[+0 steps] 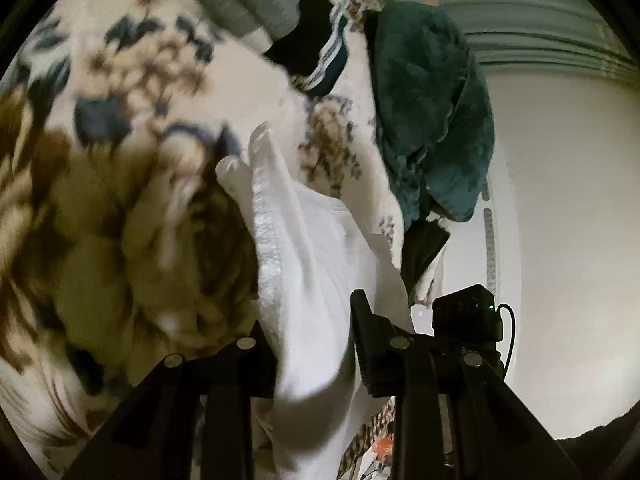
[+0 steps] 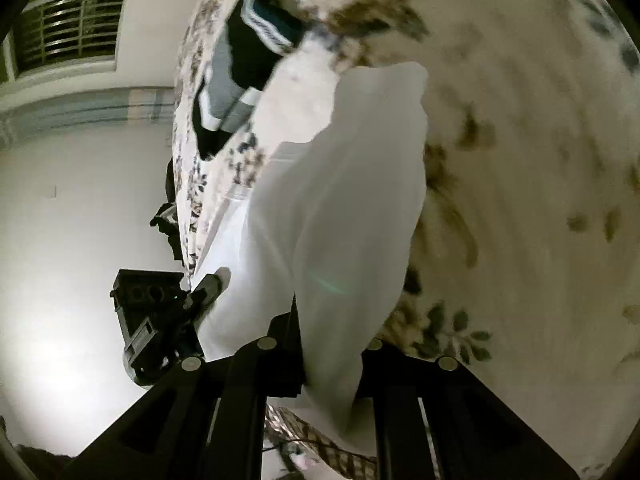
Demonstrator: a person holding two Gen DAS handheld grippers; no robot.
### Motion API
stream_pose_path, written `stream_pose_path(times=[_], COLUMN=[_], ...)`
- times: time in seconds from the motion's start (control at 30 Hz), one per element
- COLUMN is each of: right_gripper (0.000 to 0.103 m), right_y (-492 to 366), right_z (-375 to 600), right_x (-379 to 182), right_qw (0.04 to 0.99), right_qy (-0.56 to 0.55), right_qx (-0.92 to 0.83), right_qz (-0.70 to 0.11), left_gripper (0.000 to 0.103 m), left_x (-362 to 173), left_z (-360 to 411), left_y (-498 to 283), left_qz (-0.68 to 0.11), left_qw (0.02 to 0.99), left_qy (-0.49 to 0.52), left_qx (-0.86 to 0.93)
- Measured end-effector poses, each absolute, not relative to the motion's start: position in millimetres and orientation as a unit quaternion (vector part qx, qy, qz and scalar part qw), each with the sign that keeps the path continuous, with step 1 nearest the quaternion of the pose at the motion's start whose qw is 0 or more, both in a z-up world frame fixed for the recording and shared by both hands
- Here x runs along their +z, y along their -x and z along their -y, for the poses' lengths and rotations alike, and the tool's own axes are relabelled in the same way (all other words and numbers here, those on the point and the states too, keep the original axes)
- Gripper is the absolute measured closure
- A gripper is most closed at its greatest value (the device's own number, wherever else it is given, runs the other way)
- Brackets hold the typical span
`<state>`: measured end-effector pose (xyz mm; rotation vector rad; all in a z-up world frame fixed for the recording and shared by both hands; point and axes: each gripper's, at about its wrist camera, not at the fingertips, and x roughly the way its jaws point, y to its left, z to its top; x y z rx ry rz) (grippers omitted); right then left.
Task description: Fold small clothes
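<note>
Both views are smeared by motion blur, and the fingertips of each tool are buried in a small white cotton garment [image 1: 316,264], so the exact grip points cannot be made out. It hangs between the jaws of the left gripper [image 1: 310,344] and the right gripper [image 2: 332,344], each closed on its cloth, above a floral-printed bedspread [image 1: 120,80]. Near the bedspread's far edge lie a striped black, grey and white garment [image 2: 236,80] and a dark teal fleece [image 1: 432,112].

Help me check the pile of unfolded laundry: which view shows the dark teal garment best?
The left wrist view: the dark teal garment lies crumpled in full view on the floral bedspread. The right wrist view doesn't clearly show it.
</note>
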<state>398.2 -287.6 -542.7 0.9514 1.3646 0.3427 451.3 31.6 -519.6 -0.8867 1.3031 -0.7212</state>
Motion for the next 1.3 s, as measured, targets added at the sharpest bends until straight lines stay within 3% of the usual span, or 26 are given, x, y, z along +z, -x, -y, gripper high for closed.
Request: stream_pose_path(times=[0.2,0.43,0.67,0.77,0.8,0.83,0.9,0.97,1.0,1.03,1.2,1.27,1.3], right_gripper=[0.091,0.091,0.091,0.071,0.049,0.041,0.036,0.022,0.021,0.021,0.021,0.046,0.069], right_y=[-464.1,-609.0,-759.9,-797.7,-801.6,-801.7,-792.6,-783.3,-776.4,-768.6,-752.1,-746.7,-744.4], right_z=[271.0,242.2,204.5,205.4,207.2,207.9,203.6,194.7,191.7,188.8,212.4,222.2,223.4], right_x=[-493.0,-449.9,-476.4,-514.5,-524.2,-527.1,-522.9,-518.1,-514.6,-512.5,-541.0,-555.3,-559.5], right_qw=[0.695,0.742,0.750,0.739,0.736,0.739,0.756,0.777,0.786,0.789,0.750,0.732,0.726], right_qy=[-0.401,-0.367,-0.326,-0.309,-0.302,-0.293,-0.255,-0.200,-0.181,-0.169,-0.253,-0.299,-0.311], right_qx=[0.178,0.214,0.222,0.167,0.147,0.135,0.127,0.101,0.092,0.086,0.052,0.055,0.060], right_qz=[-0.570,-0.519,-0.531,-0.575,-0.588,-0.591,-0.590,-0.589,-0.584,-0.585,-0.609,-0.610,-0.610], left_gripper=[0.079,0.079,0.075,0.075,0.075,0.073,0.068,0.043,0.020,0.004,0.003,0.004,0.005], left_x=[-485.4,-446.3,-481.7,-529.3,-537.7,-541.2,-536.9,-525.3,-517.1,-512.7,-529.1,-536.2,-536.4], left_z=[-44.5,-64.6,-87.9,-100.0,-104.9,-106.8,-107.3,-102.0,-97.7,-94.4,-72.9,-69.6,-67.9], left_y=[-504.2,-630.3,-749.5,-776.2,-775.5,-774.8,-764.5,-755.7,-748.6,-745.0,-742.1,-738.6,-738.3], left_qz=[-0.536,-0.483,-0.499,-0.549,-0.558,-0.559,-0.546,-0.532,-0.524,-0.523,-0.565,-0.574,-0.574], left_qw=[0.669,0.721,0.742,0.733,0.730,0.730,0.743,0.774,0.790,0.799,0.773,0.770,0.772], left_qy=[0.400,0.385,0.364,0.348,0.347,0.347,0.339,0.301,0.278,0.261,0.253,0.248,0.244], left_qx=[-0.324,-0.315,-0.262,-0.198,-0.188,-0.185,-0.185,-0.166,-0.154,-0.144,-0.139,-0.126,-0.122])
